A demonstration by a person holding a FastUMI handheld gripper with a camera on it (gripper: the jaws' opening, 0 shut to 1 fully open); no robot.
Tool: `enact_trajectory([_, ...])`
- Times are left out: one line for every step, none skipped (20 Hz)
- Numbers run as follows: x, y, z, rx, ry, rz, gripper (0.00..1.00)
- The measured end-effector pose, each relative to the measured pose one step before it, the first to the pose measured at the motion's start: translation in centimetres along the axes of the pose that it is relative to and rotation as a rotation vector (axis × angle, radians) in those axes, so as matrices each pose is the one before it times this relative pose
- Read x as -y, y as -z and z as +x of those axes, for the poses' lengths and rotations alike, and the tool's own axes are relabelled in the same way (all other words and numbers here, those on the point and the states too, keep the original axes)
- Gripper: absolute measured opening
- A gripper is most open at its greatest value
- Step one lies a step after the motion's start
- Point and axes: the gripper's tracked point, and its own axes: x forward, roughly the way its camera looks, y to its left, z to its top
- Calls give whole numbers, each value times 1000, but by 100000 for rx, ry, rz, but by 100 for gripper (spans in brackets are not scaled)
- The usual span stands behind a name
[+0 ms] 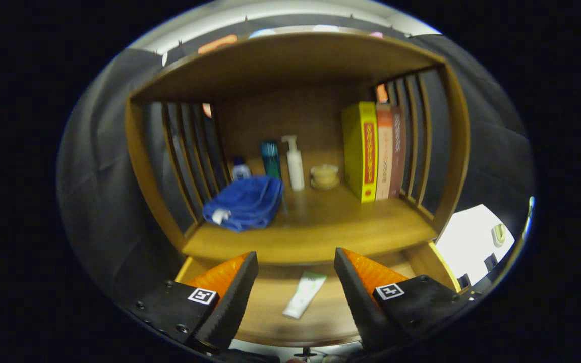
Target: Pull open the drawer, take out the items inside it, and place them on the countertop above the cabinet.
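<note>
The drawer (pixel 321 333) of the wooden cabinet stands pulled out below the countertop (pixel 321 232). A white and green tube (pixel 304 294) lies flat on the drawer's bottom, between my two fingers and slightly beyond their tips. My gripper (pixel 295 264) hovers above the drawer, open, with nothing between its fingers. On the countertop a folded blue towel (pixel 245 202) lies at the left front.
At the back of the countertop stand a small white bottle (pixel 240 169), a teal bottle (pixel 271 159), a white pump bottle (pixel 294 164) and a round tan jar (pixel 325 176). Upright books (pixel 373 151) lean at the right. Slatted side walls and a top shelf enclose the space.
</note>
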Motion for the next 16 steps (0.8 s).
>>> enact_trajectory([-280, 1812, 1180, -7783, 1316, -1166, 98])
enact_trajectory([-281, 1554, 1413, -7558, 719, -855, 98])
enact_trajectory([-221, 1277, 1371, -6513, 489, -656, 98])
enact_trajectory([-80, 1058, 1249, -5351, 1067, -235, 98])
enact_trajectory([58, 1026, 1163, -4895, 1074, -304, 97])
enact_trajectory([-167, 609, 999, -3867, 957, 309, 97])
enact_trajectory([-429, 442, 853, -3112, 210, 368, 97])
enact_trajectory([-119, 391, 925, -2647, 62, 511, 97])
enact_trajectory([-74, 330, 716, -2520, 69, 422, 97])
enact_trajectory([-5, 301, 655, -2662, -135, 700, 97])
enact_trajectory([186, 187, 635, -2115, 137, 1296, 97])
enact_trajectory([116, 152, 440, -1651, 101, 1321, 97])
enact_trajectory([-115, 95, 399, -1274, -14, 656, 97])
enact_trajectory([91, -41, 390, -662, 342, 747, 97])
enact_trajectory([31, 12, 369, -961, 519, 782, 97])
enact_trajectory([-191, 233, 222, -1945, -62, 883, 97])
